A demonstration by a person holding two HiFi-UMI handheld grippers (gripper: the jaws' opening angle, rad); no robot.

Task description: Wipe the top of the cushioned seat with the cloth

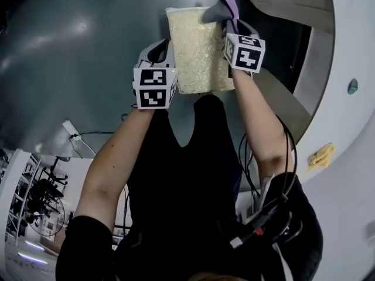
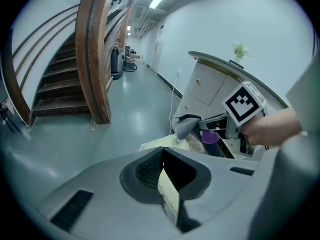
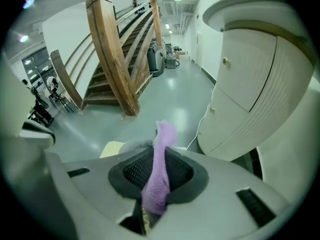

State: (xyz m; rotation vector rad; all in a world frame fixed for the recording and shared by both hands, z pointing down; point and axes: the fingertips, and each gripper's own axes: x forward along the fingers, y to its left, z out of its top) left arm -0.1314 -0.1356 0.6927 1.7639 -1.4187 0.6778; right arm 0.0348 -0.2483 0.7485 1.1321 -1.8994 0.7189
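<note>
Left gripper point(image 2: 161, 171): nearest the person, at the left edge of the seat top toward its near-left corner; jaws closed together, with a thin slice of cream pile nipped between them.

Right gripper point(image 3: 155, 184): further out, along the seat's right edge; jaws pinching a narrow upright fold of the cloth.

Cloth point(image 1: 225, 7): lilac on one face and grey on the other, bunched over the far-right corner of the seat top, with the rest standing up out of the jaws.

Cushioned seat point(image 1: 199, 48): a cream, nubbly rectangle standing on the grey floor point(image 1: 76, 51), just beside the curved white cabinet point(image 3: 250, 94); most of its top is bare, so most of the wiping probably remains.

Beyond: a wooden staircase point(image 3: 117, 69) and a long corridor.

Risk, cloth: the hold is on a thin fold only; dragging it across the rough pile could pull it free.

Risk, seat: the left gripper has little more than pile, so a firm stroke may shift the seat.

Risk, cabinet: it is close on the right, and a wide sweep could knock the right gripper against it.
</note>
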